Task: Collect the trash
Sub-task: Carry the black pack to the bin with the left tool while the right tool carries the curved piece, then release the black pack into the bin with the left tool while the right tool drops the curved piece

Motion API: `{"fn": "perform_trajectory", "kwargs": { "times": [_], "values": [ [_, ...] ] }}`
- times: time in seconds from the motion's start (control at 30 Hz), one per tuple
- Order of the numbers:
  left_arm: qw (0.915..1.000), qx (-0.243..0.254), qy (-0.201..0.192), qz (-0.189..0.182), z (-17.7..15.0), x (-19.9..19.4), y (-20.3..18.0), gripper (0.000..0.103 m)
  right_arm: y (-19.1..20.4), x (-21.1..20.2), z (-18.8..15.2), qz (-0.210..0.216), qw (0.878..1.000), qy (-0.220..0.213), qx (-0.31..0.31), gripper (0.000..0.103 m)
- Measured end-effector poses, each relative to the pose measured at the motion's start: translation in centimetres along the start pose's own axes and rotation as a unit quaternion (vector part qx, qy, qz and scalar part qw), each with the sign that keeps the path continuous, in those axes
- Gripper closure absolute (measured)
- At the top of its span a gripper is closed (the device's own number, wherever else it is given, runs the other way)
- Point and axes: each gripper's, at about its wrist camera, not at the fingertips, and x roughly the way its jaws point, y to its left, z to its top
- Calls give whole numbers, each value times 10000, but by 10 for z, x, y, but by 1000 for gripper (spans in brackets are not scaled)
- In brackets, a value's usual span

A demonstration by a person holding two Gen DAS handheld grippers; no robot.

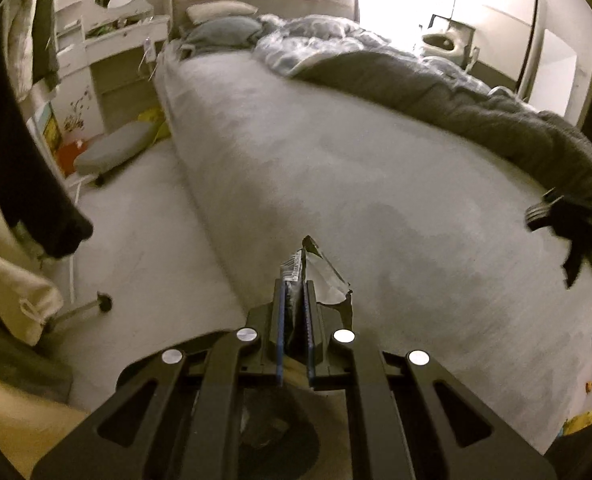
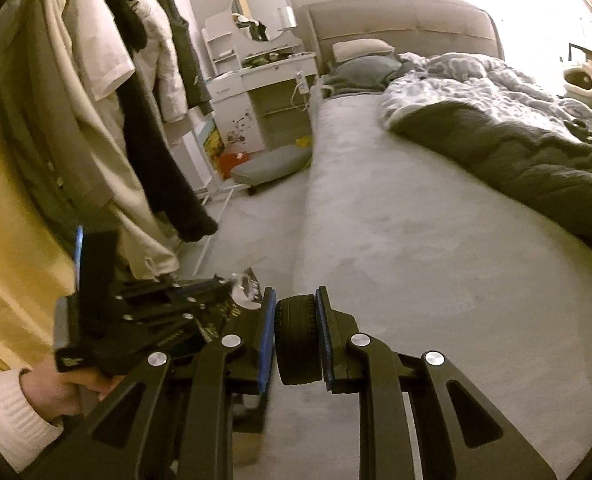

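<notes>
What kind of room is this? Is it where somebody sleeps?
Yes, it looks like a bedroom. There is a big bed with a pillow and a rumpled blanket, a white dressing table with a round mirror, and clothes hanging on a rack.

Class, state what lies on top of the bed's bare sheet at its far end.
On the bed: two pillows, a patterned duvet and a dark blanket. Whatever lies beneath the bedding is covered.
</notes>
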Motion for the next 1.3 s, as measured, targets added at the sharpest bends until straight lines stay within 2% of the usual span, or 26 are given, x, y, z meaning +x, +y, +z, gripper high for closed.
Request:
{"fn": "perform_trajectory", "kwargs": {
  "times": [0.4, 0.67, 0.87, 0.9, 0.97, 1.0, 1.03, 1.17, 1.3],
  "values": [
    [9946, -547, 839, 277, -57, 30, 69, 94, 65, 36, -8, 306, 9990, 301, -80, 83],
    [9793, -1159, 1645, 231, -122, 62, 103, 94, 99, 76, -15, 432, 9969, 647, -141, 83],
    [9737, -1366, 1821, 112, -144, 60, 122, 90, 118, 105, -20, 507, 9944, 915, -153, 83],
    [9734, -1379, 1825, 131, -146, 59, 124, 88, 121, 111, -22, 509, 9940, 961, -151, 83],
    [9721, -1442, 1846, 158, -152, 54, 131, 77, 125, 121, -23, 520, 9932, 1033, -139, 83],
    [9719, -1457, 1840, 184, -153, 53, 134, 58, 126, 124, -24, 531, 9929, 1057, -132, 83],
    [9722, -1471, 1809, 228, -155, 49, 138, 49, 128, 129, -24, 536, 9926, 1087, -124, 83],
    [9741, -1508, 1671, 201, -154, 36, 150, 44, 132, 144, -29, 525, 9913, 1200, -87, 83],
    [9815, -1315, 1370, 224, -145, 15, 156, 37, 134, 159, -31, 495, 9899, 1326, -13, 83]
  ]
}}
